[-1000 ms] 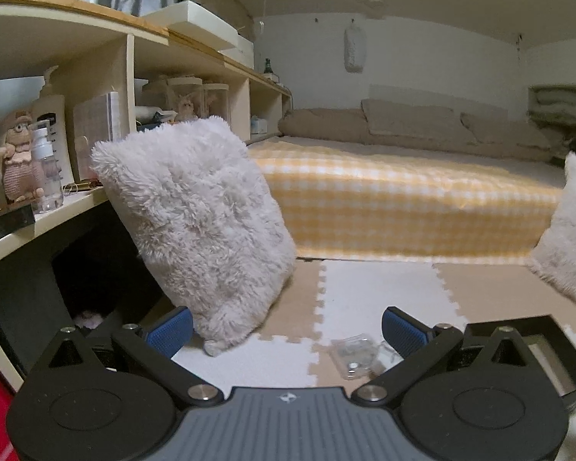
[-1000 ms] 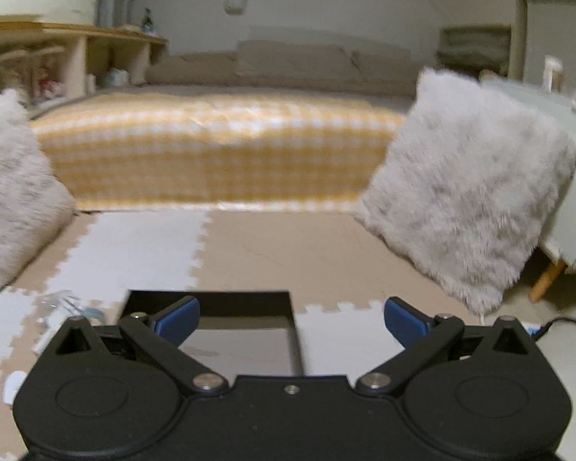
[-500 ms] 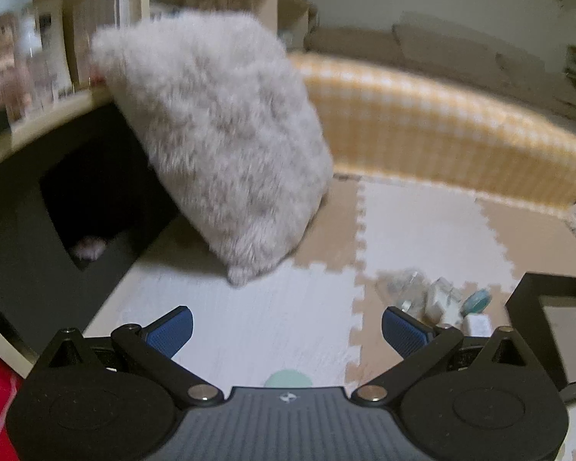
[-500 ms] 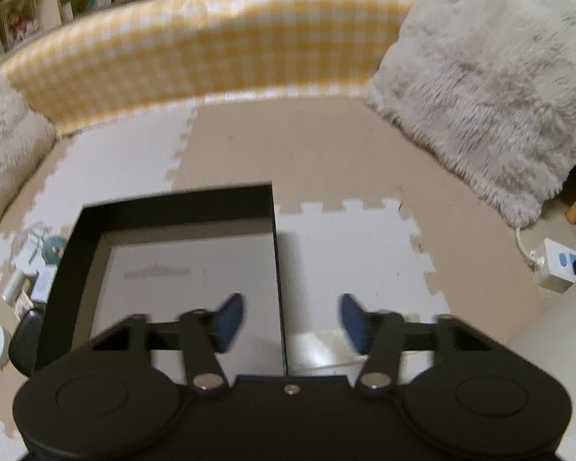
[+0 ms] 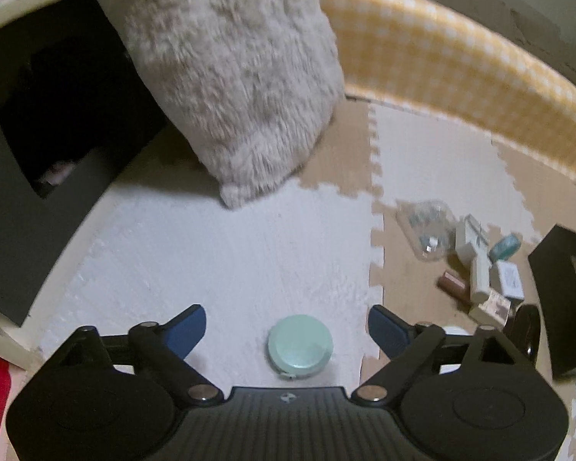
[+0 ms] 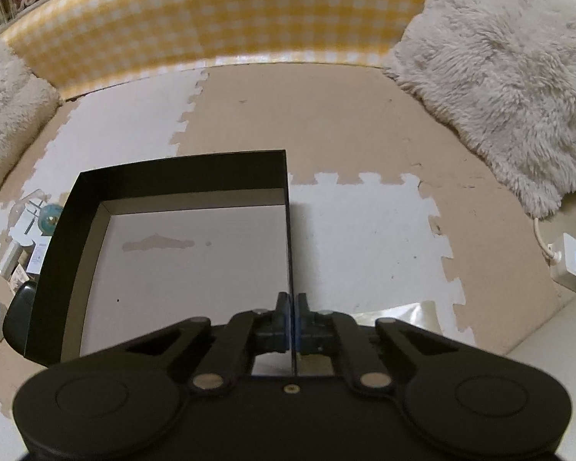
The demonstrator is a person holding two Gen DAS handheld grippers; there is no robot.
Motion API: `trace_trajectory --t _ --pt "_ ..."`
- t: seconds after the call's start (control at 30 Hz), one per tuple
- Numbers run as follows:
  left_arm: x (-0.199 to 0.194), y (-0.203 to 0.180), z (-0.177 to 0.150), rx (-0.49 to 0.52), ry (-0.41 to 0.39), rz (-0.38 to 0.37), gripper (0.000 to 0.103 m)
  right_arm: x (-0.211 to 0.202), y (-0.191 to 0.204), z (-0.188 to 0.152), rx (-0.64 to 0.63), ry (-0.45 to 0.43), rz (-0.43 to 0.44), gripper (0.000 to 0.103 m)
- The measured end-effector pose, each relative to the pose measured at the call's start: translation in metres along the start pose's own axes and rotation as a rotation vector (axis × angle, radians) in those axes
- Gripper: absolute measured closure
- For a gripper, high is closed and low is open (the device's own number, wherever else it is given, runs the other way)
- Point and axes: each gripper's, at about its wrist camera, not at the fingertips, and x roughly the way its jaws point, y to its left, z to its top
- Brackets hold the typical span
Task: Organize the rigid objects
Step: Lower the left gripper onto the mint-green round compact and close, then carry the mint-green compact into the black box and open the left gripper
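A round mint-green container (image 5: 299, 349) lies on the white floor mat, between the fingers of my left gripper (image 5: 286, 317). Its jaws are closing and the blue pads stand clear of the container. To the right lies a cluster of small items: a clear plastic packet (image 5: 426, 223), a white box (image 5: 470, 236), a teal disc (image 5: 507, 246) and a brown tube (image 5: 455, 286). My right gripper (image 6: 292, 299) is shut on the right wall of the open black box (image 6: 180, 171), whose pale bottom is bare. The same small items (image 6: 30, 230) lie left of the box.
A fluffy pillow (image 5: 230, 77) leans at the left by a dark shelf opening (image 5: 57, 115). A second pillow (image 6: 510, 77) is at the right. A yellow checked mattress edge (image 6: 211, 19) runs across the back. A white power strip (image 6: 572, 265) lies at the far right.
My left gripper sank and tipped toward the floor, bringing the mint container between its fingers, which narrowed slightly. My right gripper lowered over the box's right wall and shut on it.
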Motion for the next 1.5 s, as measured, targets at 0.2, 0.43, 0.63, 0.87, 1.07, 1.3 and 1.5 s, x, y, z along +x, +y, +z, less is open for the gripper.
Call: trace_trajectory --t 0.2,0.43,0.63,0.87,1.07,1.3,1.5 --pt "0.026 -0.003 -0.003 0.007 0.072 0.01 0.021 -0.002 0.005 0.001 -0.007 0.026 -0.006 0.101" --pt "0.055 -0.013 -0.008 0.036 0.13 0.035 0.026 -0.002 0.006 0.0 -0.008 0.035 0.001 0.101" --pt "0.066 -0.014 -0.008 0.015 0.139 0.055 0.036 -0.002 0.004 0.001 0.004 0.03 0.014 0.101" --pt "0.061 -0.014 -0.004 -0.026 0.15 0.057 0.053 -0.001 0.003 0.001 0.013 0.033 0.02 0.101" --pt "0.041 -0.032 0.005 -0.032 0.086 0.01 0.053 -0.001 0.002 0.001 0.017 0.034 0.024 0.101" --pt "0.009 -0.086 0.008 0.042 0.001 -0.151 0.053 0.0 0.0 0.002 0.025 0.043 0.03 0.101" --pt "-0.015 -0.145 0.007 0.133 -0.061 -0.298 0.053 0.0 0.002 0.003 0.019 0.05 0.023 0.101"
